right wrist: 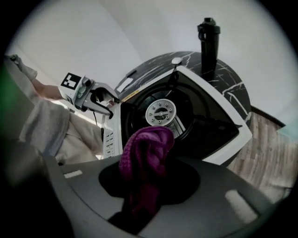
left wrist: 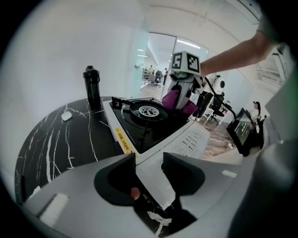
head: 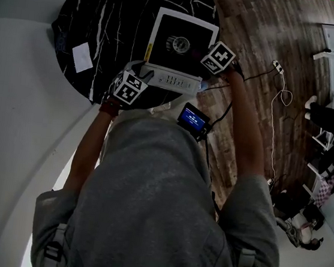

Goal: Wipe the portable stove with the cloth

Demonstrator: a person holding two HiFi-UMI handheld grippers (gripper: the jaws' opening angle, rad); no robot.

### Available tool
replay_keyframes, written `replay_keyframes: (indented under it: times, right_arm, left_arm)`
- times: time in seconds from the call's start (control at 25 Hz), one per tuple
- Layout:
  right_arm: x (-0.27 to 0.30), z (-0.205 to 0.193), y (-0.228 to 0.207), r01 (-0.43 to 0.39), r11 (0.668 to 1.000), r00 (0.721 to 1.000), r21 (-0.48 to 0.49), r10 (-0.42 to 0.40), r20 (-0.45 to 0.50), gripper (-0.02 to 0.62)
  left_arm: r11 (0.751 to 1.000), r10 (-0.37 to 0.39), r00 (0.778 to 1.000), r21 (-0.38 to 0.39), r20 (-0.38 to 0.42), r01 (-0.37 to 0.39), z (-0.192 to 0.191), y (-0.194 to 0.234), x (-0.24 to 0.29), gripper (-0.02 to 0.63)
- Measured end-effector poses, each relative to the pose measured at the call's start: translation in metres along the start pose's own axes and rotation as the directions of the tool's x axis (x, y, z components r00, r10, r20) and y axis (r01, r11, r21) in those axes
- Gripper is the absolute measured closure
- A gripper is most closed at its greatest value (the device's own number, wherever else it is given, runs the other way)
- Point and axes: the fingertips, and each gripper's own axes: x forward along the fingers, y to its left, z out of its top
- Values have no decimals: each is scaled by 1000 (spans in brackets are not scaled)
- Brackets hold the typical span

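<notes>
On the worktop [head: 86,5]: your portable stove [head: 167,36] stands.
Left tool [left wrist: 149,160]: you pinch the stove's front corner.
Right tool [right wrist: 150,173]: you clamp the purple cloth [right wrist: 148,142] near the burner [right wrist: 160,111].

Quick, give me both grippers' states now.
Left gripper: fingers apart around a corner of the stove; whether they press it cannot be told.
Right gripper: closed on the cloth.
</notes>
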Motion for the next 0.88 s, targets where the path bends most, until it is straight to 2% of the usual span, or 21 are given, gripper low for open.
replay_keyframes:
  times: [0.08, 0.12, 0.2, 0.28, 0.32, 0.4, 0.48, 0.64, 0.72, 0.88]
  right_arm:
    - [-7, -1, -4, 13, 996, 989, 88, -26, 147, 463]
    - [-15, -1, -7, 30, 989, 972, 146, -63, 226, 462]
    - [-35, 1, -8, 67, 970, 916, 236, -153, 371, 462]
    - [-54, 9, 6, 102, 971, 863, 217, -195, 467, 462]
    - [-59, 15, 18, 124, 978, 851, 167, -191, 489, 462]
    - [-60, 25, 45, 159, 986, 859, 45, -160, 485, 462]
    - [-52, 30, 64, 175, 983, 887, -54, -134, 442, 460]
    - [-13, 21, 72, 215, 956, 954, -201, -162, 251, 459]
    - [1, 16, 68, 231, 945, 965, -232, -193, 177, 459]
    - [13, 18, 68, 241, 942, 970, -235, -224, 100, 462]
  left_arm:
    - [1000, 10, 1000, 14, 4, -11, -1, 1, 0, 422]
    - [1000, 14, 1000, 19, 7, -15, -2, 0, 0, 420]
    - [1000, 15, 1000, 18, 15, -16, -3, -1, 1, 420]
    - [1000, 13, 1000, 13, 21, -14, -2, 0, 1, 420]
    - [1000, 13, 1000, 11, 21, -13, -2, 0, 0, 420]
    - [1000, 10, 1000, 13, 19, -10, -3, 0, 0, 422]
    - [1000, 2, 1000, 19, 18, -3, -3, -1, 1, 422]
    - [1000, -5, 1000, 26, 14, 5, -4, 0, 0, 422]
    - [1000, -4, 1000, 29, 15, 3, -3, -1, 0, 422]
    - [999, -2, 1000, 39, 21, 1, -1, -4, -2, 417]
